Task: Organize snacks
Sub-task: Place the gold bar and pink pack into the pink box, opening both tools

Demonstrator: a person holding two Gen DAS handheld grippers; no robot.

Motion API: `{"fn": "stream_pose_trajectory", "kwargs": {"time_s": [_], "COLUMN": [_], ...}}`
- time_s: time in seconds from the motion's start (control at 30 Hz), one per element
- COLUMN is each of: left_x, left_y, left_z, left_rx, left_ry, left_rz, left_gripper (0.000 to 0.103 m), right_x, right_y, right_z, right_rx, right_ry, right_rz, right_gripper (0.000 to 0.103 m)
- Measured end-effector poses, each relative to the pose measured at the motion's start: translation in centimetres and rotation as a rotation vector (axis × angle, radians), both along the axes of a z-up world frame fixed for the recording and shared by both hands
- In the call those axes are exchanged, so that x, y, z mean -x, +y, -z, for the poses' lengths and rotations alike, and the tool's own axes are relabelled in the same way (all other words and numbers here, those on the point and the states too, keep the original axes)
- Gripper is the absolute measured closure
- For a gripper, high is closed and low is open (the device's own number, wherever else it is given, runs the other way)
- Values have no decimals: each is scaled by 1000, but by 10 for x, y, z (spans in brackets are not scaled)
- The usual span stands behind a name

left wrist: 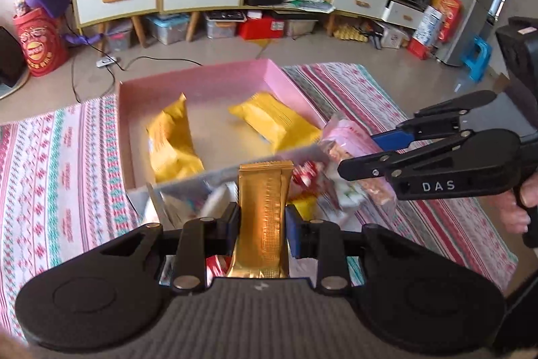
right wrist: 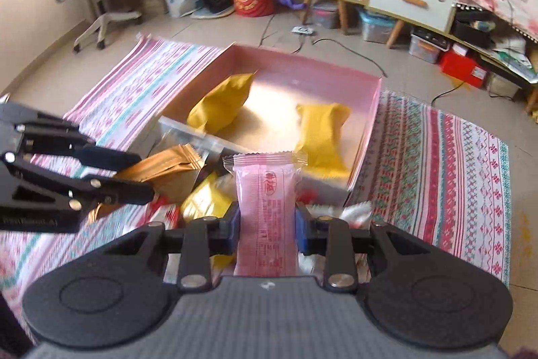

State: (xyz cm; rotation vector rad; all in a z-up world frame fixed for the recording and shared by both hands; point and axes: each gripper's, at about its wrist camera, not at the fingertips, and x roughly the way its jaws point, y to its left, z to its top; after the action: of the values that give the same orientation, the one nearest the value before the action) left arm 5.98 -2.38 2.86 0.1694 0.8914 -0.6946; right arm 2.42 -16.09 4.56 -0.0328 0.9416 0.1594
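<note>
Both grippers were clamped on snacks, the left gripper [left wrist: 262,217] on a gold sachet [left wrist: 263,217] and the right gripper [right wrist: 267,219] on a pink packet [right wrist: 267,207], each packet's long axis pointing toward the pink box [left wrist: 198,78] at frame centre.

My left tool [left wrist: 262,221]: matte black plastic, two round discs on a ribbed grey base, silver rivets at linkage joints, blue pads [left wrist: 293,226]. My right tool [right wrist: 268,222]: same build; seen at right of the left view, white "DAS" lettering on its side, black pistol handle.
</note>
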Motion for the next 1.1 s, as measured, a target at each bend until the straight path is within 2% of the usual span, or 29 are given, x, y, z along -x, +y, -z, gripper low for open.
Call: {"fn": "stream_pose_trajectory", "kwargs": {"time_s": [0.23, 0.57, 0.83, 1.1], "left_x": [-37, -87, -105, -113], "left_y": [-14, -35, -45, -44], "left_z": [-5, 18, 38, 47], "left_rx": [11, 11, 26, 22], "left_ry": [-16, 24, 56, 80], "left_rz": [-51, -140, -156, -172], "left_gripper": [68, 68, 69, 68], "right_x": [-44, -97, -130, -144], "right_y": [-18, -32, -36, -33], "right_z": [5, 19, 30, 34], "right_rx": [-40, -71, -99, -72], "right_ry": [9, 33, 46, 59], "right_rz": [85, 191, 240, 244], "right_gripper": [74, 74, 74, 74]}}
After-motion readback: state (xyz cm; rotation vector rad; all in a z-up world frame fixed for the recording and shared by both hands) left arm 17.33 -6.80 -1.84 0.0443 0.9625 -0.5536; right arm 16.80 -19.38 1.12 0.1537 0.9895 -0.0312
